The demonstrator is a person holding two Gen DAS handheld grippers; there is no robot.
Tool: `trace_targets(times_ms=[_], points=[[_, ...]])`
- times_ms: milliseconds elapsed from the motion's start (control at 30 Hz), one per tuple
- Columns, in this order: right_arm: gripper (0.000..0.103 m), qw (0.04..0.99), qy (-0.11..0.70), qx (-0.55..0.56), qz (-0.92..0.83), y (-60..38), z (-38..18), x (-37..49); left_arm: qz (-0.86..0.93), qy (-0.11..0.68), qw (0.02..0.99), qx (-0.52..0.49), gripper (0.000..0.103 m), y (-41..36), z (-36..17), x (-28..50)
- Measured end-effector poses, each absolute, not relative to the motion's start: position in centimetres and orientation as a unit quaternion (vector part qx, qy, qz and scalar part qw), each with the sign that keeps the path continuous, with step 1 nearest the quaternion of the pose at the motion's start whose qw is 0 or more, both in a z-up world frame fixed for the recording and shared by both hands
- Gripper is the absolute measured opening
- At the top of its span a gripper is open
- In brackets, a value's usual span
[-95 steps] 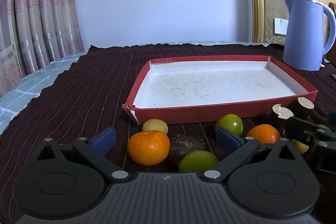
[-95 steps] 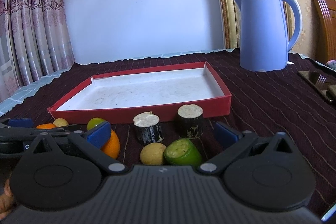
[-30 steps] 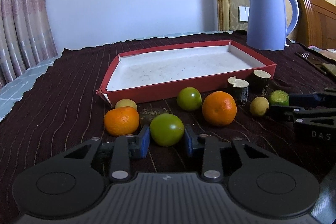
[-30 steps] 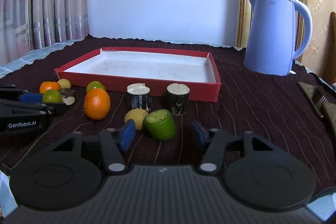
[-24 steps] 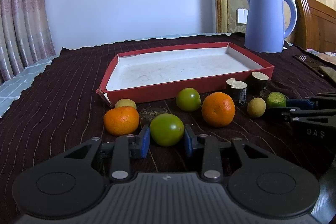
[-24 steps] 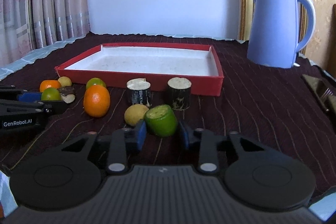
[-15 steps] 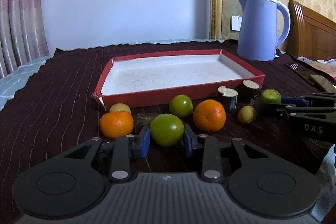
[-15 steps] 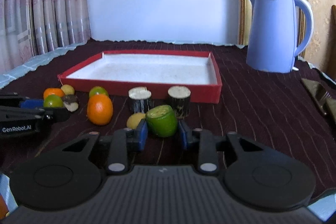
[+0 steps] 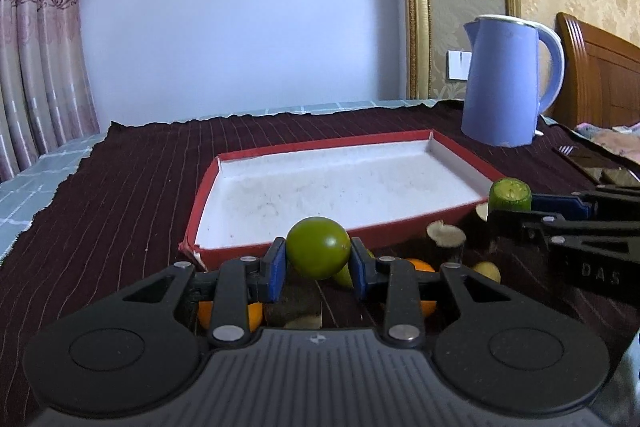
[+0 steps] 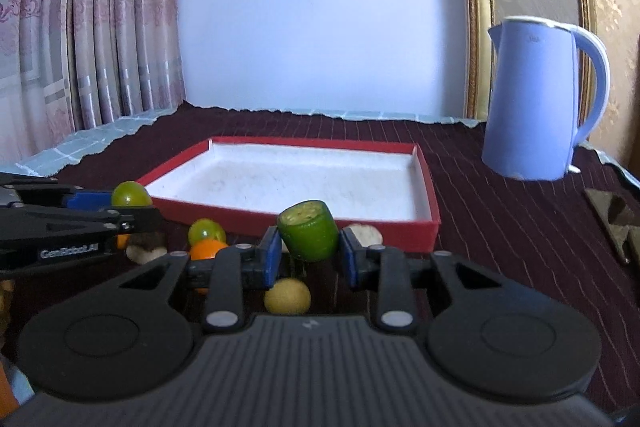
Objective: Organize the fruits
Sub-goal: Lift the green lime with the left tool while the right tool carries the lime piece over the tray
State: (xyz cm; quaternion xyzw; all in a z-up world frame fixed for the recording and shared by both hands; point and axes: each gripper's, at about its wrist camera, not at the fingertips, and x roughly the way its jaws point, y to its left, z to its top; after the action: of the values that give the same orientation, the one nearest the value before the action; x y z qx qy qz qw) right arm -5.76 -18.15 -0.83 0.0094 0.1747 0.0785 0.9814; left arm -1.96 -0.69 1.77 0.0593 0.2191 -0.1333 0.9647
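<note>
My left gripper (image 9: 318, 269) clamps the round green fruit (image 9: 318, 247); my right gripper (image 10: 307, 257) pinches the cut green piece (image 10: 308, 230); both hang clear of the worktop, short of the red tray (image 9: 460, 151); I'd carry each level over its near rim, lower, then release.

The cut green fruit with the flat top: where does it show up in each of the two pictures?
Left wrist view: the cut green fruit sits far right, at mid height, beside the red tray's right corner.
Right wrist view: the fruit sits centre, just below the middle, clamped in the right hand-held gripper.
Shared landmark: the blue kettle stands behind the tray in both.
</note>
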Motion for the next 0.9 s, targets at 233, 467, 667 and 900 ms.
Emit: trace_targets(times_ms=[233, 467, 667, 900], points=[[0.03, 0.983, 0.164, 0.006, 0.081, -17.9, 0.2, -4.8, -0.128, 0.219, 0.966, 0.055, 0.032, -1.0, 2.7, -0.4], [0.03, 0.985, 0.153, 0.0, 0.077, -17.9, 1.1, -4.0, -0.121, 0.218, 0.967, 0.061, 0.032, -1.8, 3.4, 1.2], [0.03, 0.987, 0.142, -0.006, 0.074, -18.3, 2.2, -3.3, -0.112, 0.212, 0.968, 0.067, 0.032, -2.1, 4.2, 2.2], [0.03, 0.988, 0.134, -0.008, 0.07, -18.7, 3.3, -2.3, -0.104, 0.206, 0.97, 0.071, 0.032, -2.4, 5.1, 3.4]])
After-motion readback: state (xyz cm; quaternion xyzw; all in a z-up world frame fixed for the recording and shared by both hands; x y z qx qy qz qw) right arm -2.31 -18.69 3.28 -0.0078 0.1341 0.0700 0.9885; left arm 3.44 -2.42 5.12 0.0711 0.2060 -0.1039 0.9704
